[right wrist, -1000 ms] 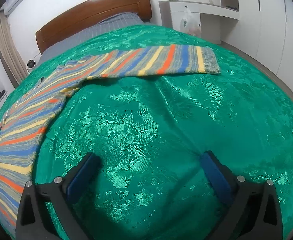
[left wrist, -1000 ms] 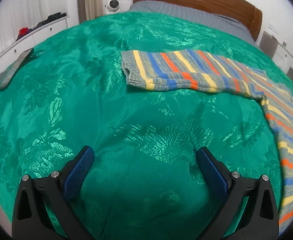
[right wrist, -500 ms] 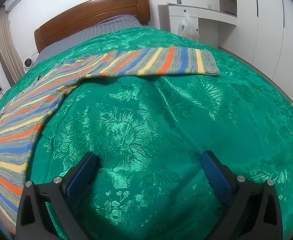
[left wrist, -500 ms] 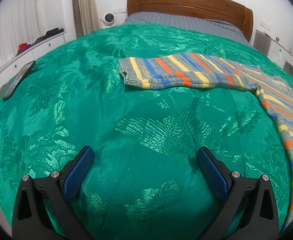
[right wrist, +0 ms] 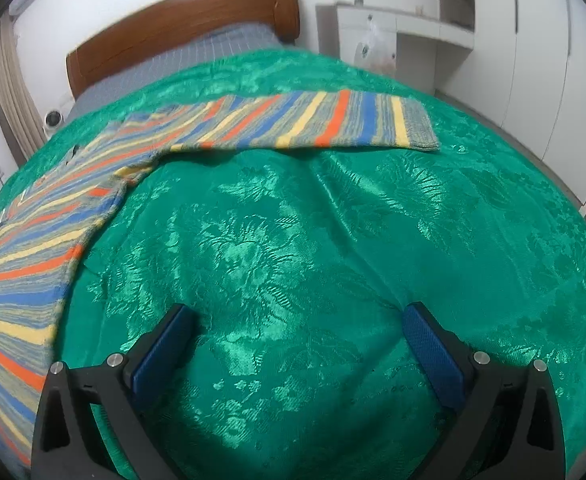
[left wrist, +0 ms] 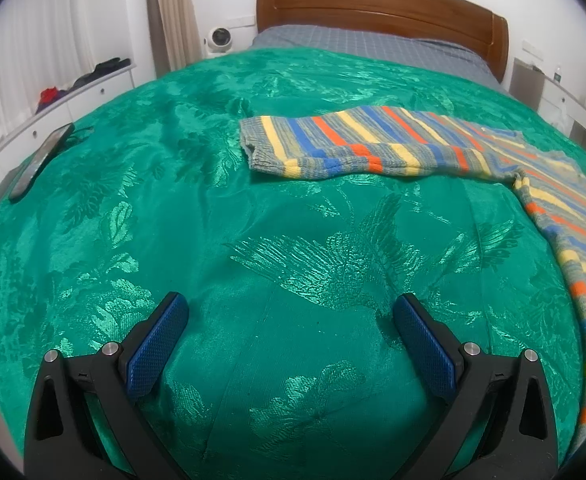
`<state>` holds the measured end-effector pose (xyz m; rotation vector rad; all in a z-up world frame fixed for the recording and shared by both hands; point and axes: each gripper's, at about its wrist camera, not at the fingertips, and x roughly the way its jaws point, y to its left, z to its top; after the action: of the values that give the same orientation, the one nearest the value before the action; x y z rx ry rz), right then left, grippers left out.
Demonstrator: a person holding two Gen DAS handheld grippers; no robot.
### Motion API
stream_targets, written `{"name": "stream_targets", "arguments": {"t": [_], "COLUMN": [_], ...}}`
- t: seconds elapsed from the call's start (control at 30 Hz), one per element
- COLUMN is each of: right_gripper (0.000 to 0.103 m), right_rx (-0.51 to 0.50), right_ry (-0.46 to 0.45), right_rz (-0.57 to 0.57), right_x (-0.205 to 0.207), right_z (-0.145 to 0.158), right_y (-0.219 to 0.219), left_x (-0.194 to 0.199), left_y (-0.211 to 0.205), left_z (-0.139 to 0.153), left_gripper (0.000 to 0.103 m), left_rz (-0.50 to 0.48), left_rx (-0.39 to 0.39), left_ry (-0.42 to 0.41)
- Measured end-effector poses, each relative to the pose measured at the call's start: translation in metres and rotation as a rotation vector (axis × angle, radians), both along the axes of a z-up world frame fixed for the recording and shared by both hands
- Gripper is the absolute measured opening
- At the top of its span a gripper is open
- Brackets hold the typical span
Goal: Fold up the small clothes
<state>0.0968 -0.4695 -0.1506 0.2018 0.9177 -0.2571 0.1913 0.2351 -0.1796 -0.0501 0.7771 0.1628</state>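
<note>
a striped sweater (left wrist: pixel 377 144) in grey, blue, yellow and orange lies spread flat on the bed, on top of a shiny green bedspread (left wrist: pixel 173 208) with a woven leaf-and-bird pattern. in the left wrist view one sleeve reaches out to the left, its cuff end near the middle of the bed, while the body of the garment runs down the right edge of the picture. in the right wrist view the same sweater (right wrist: pixel 293 124) shows its other sleeve stretched to the right, cuff lying flat, and the body falling away toward the lower left corner.

the left tool (left wrist: pixel 291 320) hovers over bare bedspread short of the sleeve, its two blue-padded fingers (left wrist: pixel 157 344) spread wide apart with nothing between them. the right tool (right wrist: pixel 299 328) likewise sits over bare green cloth (right wrist: pixel 373 220), its fingers (right wrist: pixel 433 356) wide apart and empty, well short of the sleeve on its side.

beyond the cover, a grey sheet (left wrist: pixel 365 44) shows at the head of the bed under a brown wooden headboard (left wrist: pixel 381 4). a dark flat phone-like object (left wrist: pixel 41 160) lies near the bed's left edge. a small round white device (left wrist: pixel 217 36) stands beside the headboard, next to a beige curtain (left wrist: pixel 169 12). white cupboards (right wrist: pixel 533 40) line the wall on the right.
</note>
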Motion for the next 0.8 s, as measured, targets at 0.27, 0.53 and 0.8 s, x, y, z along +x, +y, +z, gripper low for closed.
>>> {"name": "stream_targets", "arguments": {"t": [0.27, 0.53, 0.8], "right_gripper": [0.098, 0.063, 0.002], "right_rx": [0.309, 0.532, 0.471], "right_ry": [-0.162, 0.021, 0.123], "right_rz": [-0.066, -0.266, -0.215], "right_x": [0.036, 0.094, 0.112], "right_z": [0.079, 0.029, 0.009], "right_y": [-0.11, -0.201, -0.197], "left_x": [0.0, 0.0, 0.0], "left_y": [-0.003, -0.003, -0.003], "left_z": [-0.001, -0.001, -0.001], "left_gripper": [0.103, 0.103, 0.103], "left_rz": [0.01, 0.011, 0.014], "left_rx": [0.014, 0.012, 0.014], "left_ry": [-0.006, -0.008, -0.01]}}
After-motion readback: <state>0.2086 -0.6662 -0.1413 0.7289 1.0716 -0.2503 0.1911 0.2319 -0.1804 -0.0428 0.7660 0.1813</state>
